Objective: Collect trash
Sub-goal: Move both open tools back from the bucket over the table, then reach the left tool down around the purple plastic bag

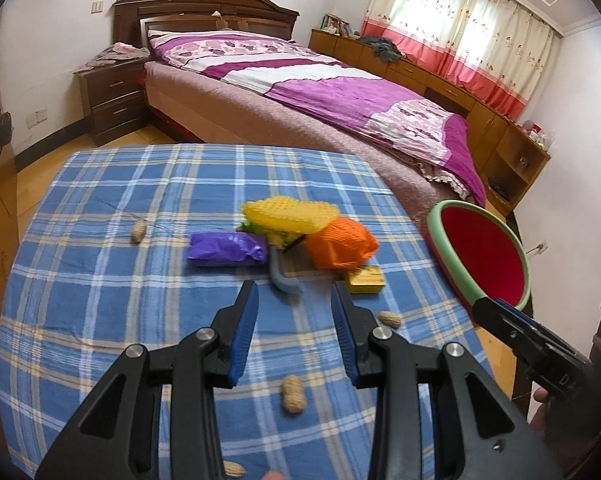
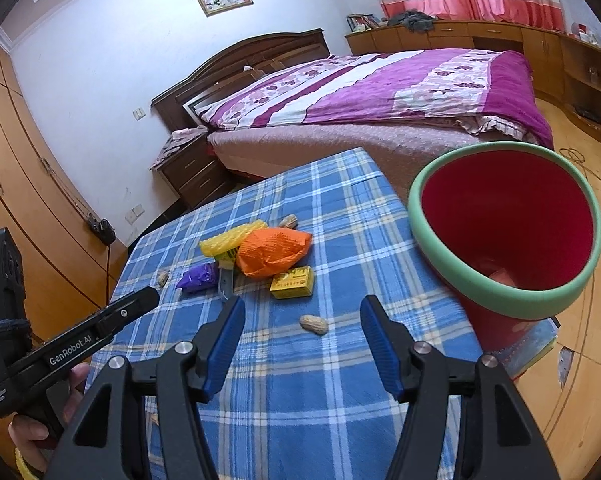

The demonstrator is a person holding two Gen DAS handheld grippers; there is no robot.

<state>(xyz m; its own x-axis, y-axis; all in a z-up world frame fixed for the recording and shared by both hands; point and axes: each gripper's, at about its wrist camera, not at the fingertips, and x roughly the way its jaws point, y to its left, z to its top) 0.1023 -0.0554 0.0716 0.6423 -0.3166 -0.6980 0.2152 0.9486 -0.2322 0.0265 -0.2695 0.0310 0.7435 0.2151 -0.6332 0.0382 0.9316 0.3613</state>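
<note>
Left gripper (image 1: 294, 300): black plastic frame, triangular cutouts, silver round screws at the joints, blue ribbed pads (image 1: 246, 332). Right gripper (image 2: 302, 316): same build, same blue pads (image 2: 380, 340). Black handle body of the left one carries white "GenRobot.AI" lettering. Dark cuff (image 2: 8, 328) at the wrist.

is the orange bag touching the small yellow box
Touching: in the right wrist view the orange bag overlaps the yellow box at its top edge, no cloth between.
</note>
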